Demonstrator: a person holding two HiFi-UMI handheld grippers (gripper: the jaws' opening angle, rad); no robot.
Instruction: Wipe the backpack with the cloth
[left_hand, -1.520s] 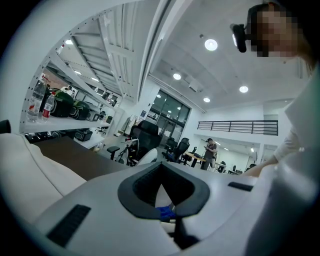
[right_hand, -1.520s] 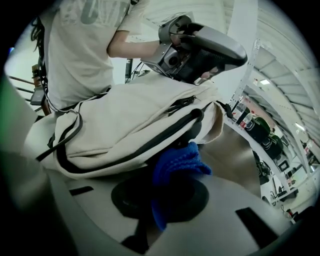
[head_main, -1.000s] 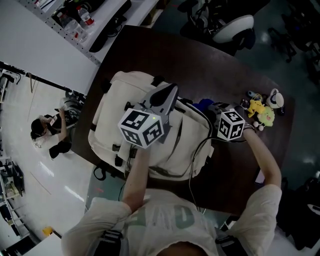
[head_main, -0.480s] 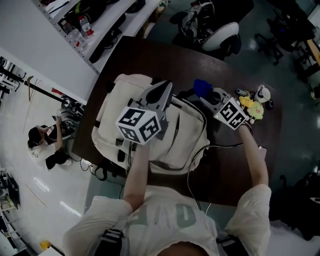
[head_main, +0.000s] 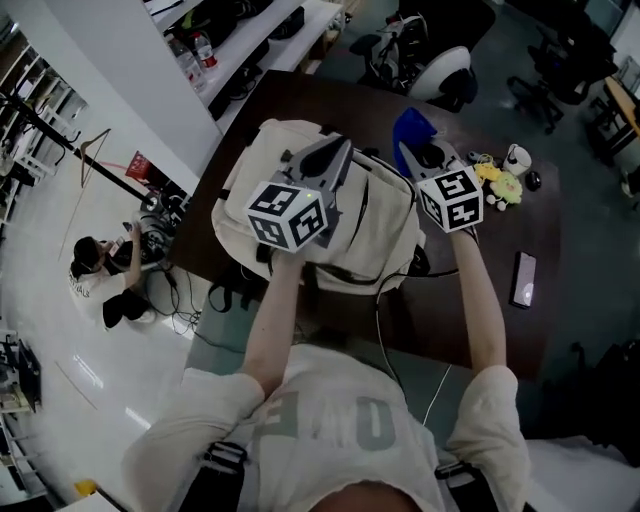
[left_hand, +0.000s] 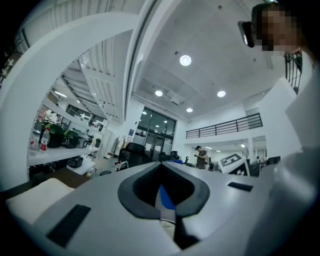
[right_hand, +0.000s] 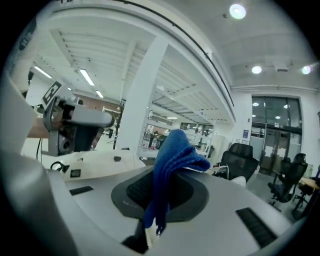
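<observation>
A cream backpack (head_main: 375, 225) lies flat on the dark brown table (head_main: 500, 330). In the head view my left gripper (head_main: 327, 160) hovers over the backpack's middle with its jaws together and nothing visibly held. My right gripper (head_main: 418, 152) is shut on a blue cloth (head_main: 408, 128) above the backpack's far right corner. In the right gripper view the cloth (right_hand: 172, 155) droops out of the closed jaws of the right gripper (right_hand: 159, 200), with the backpack (right_hand: 95, 162) to the left. The left gripper view looks along the closed left gripper (left_hand: 162, 192), tilted up toward the ceiling.
Yellow plush toys (head_main: 500, 185) and a small white mug (head_main: 516, 160) sit at the table's far right. A phone (head_main: 522, 280) lies at the right edge. Cables (head_main: 395, 300) hang over the near edge. An office chair (head_main: 440, 65) stands beyond the table. A person (head_main: 100, 265) sits on the floor at left.
My right gripper has carried the blue cloth from beside the backpack's right side to above its far right corner. The left gripper stays over the backpack. My head view has shifted.
</observation>
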